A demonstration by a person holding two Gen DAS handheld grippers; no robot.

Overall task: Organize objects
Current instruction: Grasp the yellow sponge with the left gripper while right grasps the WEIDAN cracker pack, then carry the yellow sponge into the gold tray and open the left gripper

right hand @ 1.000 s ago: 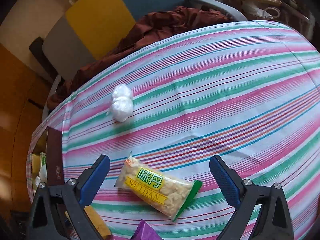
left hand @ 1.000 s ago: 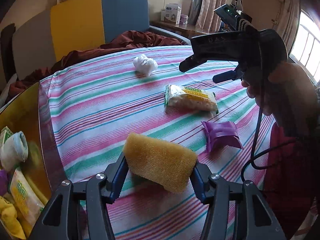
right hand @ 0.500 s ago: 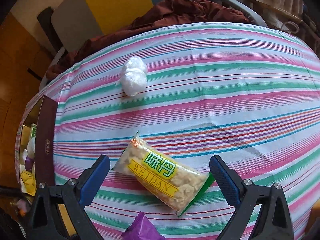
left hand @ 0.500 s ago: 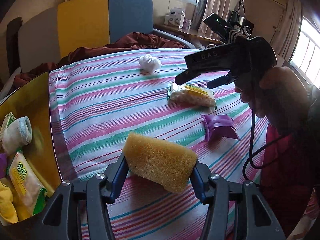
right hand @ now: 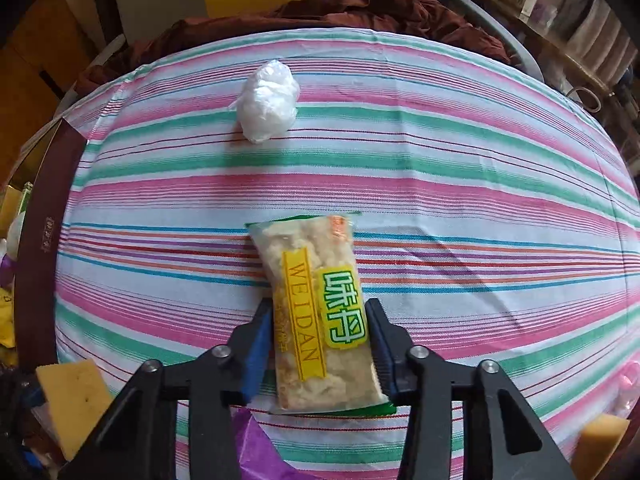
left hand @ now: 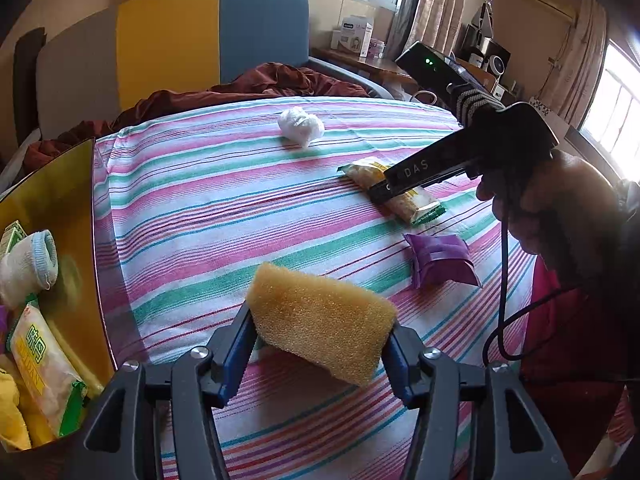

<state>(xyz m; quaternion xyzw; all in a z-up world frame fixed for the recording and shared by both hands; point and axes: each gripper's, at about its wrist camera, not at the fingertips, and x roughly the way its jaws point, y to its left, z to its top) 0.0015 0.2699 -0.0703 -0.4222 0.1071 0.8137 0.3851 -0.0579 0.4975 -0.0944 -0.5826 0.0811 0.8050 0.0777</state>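
My left gripper (left hand: 318,340) is shut on a yellow sponge (left hand: 320,326) and holds it above the striped tablecloth (left hand: 208,216), right of the gold box (left hand: 60,200). My right gripper (right hand: 318,332) is shut on a snack packet marked WEIDAN (right hand: 320,304), which lies on the cloth; the gripper also shows in the left wrist view (left hand: 380,192), over the packet (left hand: 416,204). A white crumpled bag (right hand: 268,106) lies farther back on the cloth (left hand: 300,124). A purple packet (left hand: 440,258) lies near the right gripper.
The gold box at the left holds a rolled sock (left hand: 28,268), another snack packet (left hand: 44,364) and yellow items. A brown blanket (left hand: 256,84) and a yellow and blue chair (left hand: 212,36) stand behind the table. The sponge also shows in the right wrist view (right hand: 72,396).
My right gripper has come down over the snack packet and closed on it; the packet now lies lengthwise between the fingers. My left gripper, still holding the sponge, has shifted slightly.
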